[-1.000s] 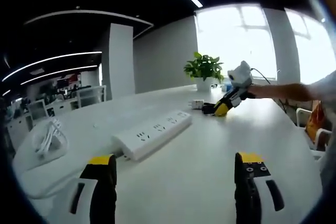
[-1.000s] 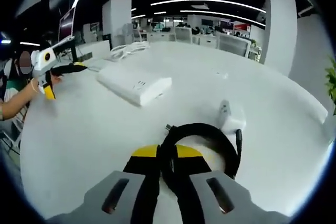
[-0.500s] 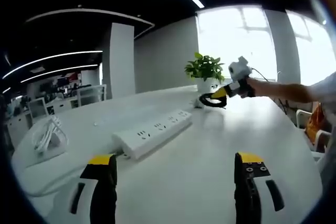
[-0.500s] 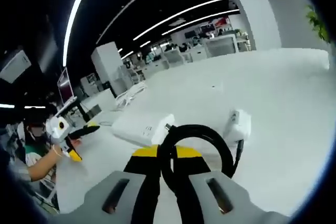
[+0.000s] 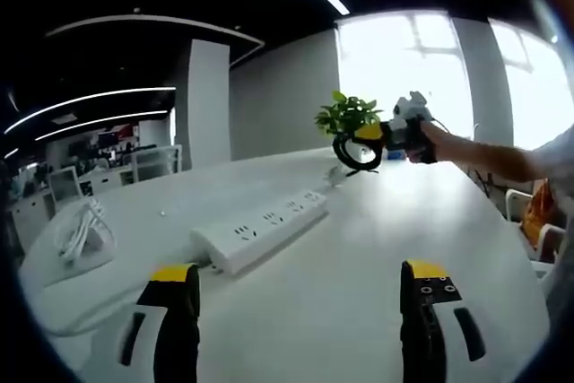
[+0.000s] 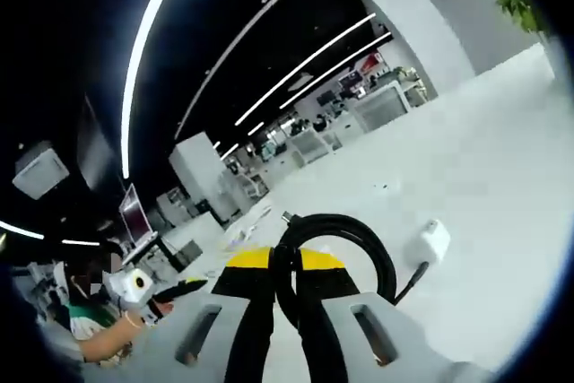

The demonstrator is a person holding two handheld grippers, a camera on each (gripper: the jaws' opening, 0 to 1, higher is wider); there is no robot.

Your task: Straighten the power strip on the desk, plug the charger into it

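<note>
Compared with the frame half a second earlier, the right gripper (image 5: 369, 134) is higher in the left gripper view: the black cable loop (image 5: 355, 152) it carries now hangs clear above the desk (image 5: 359, 257), in front of the potted plant (image 5: 345, 114), where before it sat close to the surface. In the right gripper view, the scene is tilted further. The white charger (image 6: 432, 241) now dangles at the end of the cable, below and right of the loop, apart from the jaws.

The right gripper (image 6: 273, 268) has its jaws closed together on the black cable loop (image 6: 334, 253), which arcs up and over the yellow tips. The left gripper (image 5: 300, 286) has its jaws spread wide apart with nothing between them, hovering low over the desk. In the right gripper view, the left gripper (image 6: 184, 286) appears at lower left, held by a person's hand (image 6: 126, 320).

The white power strip (image 5: 260, 229) lies on the desk ahead of the left gripper, angled diagonally away to the right, sockets facing up. No object lies between the left jaws and the strip.

A coiled white cable (image 5: 81, 232) rests near the left edge of the desk, well apart from the strip. A person's forearm (image 5: 484, 157) extends in from the right behind the right gripper. Bright windows (image 5: 421, 60) stand behind the plant.
</note>
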